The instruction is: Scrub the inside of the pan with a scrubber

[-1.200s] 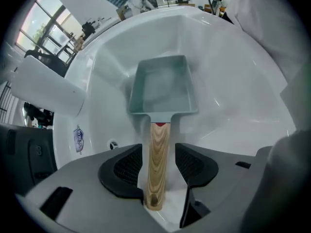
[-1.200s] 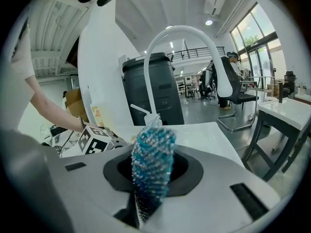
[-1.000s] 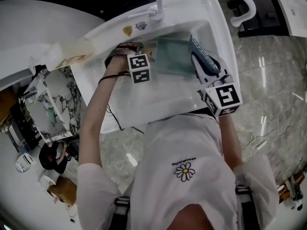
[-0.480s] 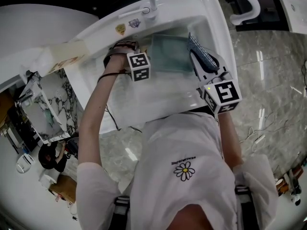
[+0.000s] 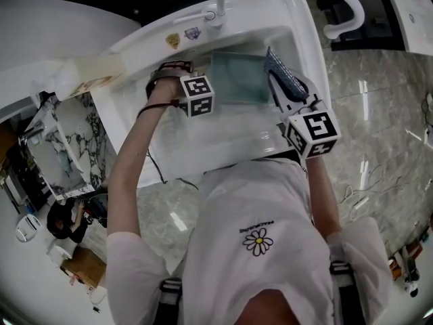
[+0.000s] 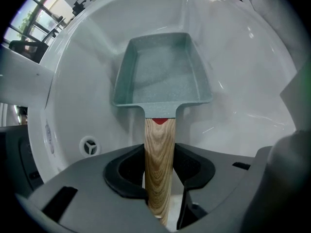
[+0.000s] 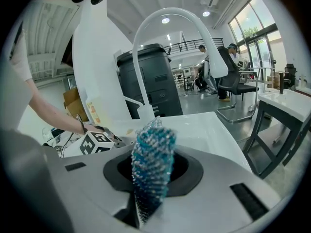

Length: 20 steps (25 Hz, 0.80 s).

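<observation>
Right gripper [image 7: 148, 183]: jaws clamped on the blue mesh scrubber [image 7: 151, 159], which stands up between them. It looks soft, light and springy, and will likely flatten under pressure, so the low hold suits it.

Left gripper [image 6: 159, 181]: jaws closing on the pan's wooden handle [image 6: 159, 149]. The pads seem to touch both sides.

Pan [image 6: 163, 72]: square, speckled grey-green, empty, lying open side up in the white sink [image 6: 252, 72]. Judged rigid, with its weight at the far end. The smooth wood may twist in the grip, so a hold nearer the pan body would steady it. The scrubber is not yet inside the pan.

Views:
- Only the left gripper view shows the pan's interior and the drain [image 6: 90, 146].
- Only the right gripper view shows the faucet [image 7: 165, 23] arch against the room beyond.
- Only the head view shows the scrubber just beside the pan's right edge.
</observation>
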Each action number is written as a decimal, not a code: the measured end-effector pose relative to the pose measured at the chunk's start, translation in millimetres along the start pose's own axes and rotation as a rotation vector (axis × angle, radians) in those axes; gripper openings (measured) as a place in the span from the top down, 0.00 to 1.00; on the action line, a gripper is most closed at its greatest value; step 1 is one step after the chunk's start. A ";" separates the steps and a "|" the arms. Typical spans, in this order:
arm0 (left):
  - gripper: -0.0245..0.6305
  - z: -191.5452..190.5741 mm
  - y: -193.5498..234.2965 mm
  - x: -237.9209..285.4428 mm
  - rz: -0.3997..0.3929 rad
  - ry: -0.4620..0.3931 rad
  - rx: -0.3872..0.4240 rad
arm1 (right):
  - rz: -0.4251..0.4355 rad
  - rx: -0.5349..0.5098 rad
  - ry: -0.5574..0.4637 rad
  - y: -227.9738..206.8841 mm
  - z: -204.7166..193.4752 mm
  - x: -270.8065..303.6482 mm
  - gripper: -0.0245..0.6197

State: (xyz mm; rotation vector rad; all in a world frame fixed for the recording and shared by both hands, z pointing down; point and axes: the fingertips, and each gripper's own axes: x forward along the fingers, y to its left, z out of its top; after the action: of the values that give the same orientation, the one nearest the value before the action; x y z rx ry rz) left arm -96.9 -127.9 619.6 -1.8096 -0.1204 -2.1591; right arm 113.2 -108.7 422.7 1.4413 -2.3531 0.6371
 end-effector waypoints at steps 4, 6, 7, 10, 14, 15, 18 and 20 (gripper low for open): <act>0.72 -7.9 -7.5 -14.2 -0.004 0.031 -0.033 | 0.002 0.002 0.043 1.4 -0.6 2.6 0.87; 0.72 -12.2 -12.0 -19.1 -0.010 0.040 -0.052 | -0.002 0.006 0.091 1.5 -4.2 6.9 0.87; 0.72 -14.3 -14.1 -21.3 -0.010 0.043 -0.062 | -0.002 0.010 0.121 1.4 -6.9 9.9 0.87; 0.72 -20.0 -21.1 -27.3 0.005 0.047 -0.098 | 0.009 0.022 0.209 1.3 -16.1 19.7 0.87; 0.72 -27.5 -32.8 -32.0 0.007 0.060 -0.152 | 0.035 0.070 0.311 -0.7 -34.0 33.0 0.87; 0.72 -28.6 -35.3 -33.0 0.004 0.061 -0.162 | 0.044 0.084 0.339 -2.2 -40.0 36.7 0.87; 0.72 -29.6 -40.5 -35.1 0.006 0.059 -0.180 | 0.074 0.150 0.433 -7.6 -60.9 51.3 0.87; 0.72 -29.5 -42.4 -34.4 0.007 0.056 -0.186 | 0.096 0.224 0.507 -9.1 -78.3 65.1 0.87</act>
State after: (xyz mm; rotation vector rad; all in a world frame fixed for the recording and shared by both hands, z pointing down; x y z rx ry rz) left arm -132.3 -89.2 586.3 -1.8408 0.1030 -2.2808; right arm 94.6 -120.9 522.5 1.0835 -2.0021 1.1687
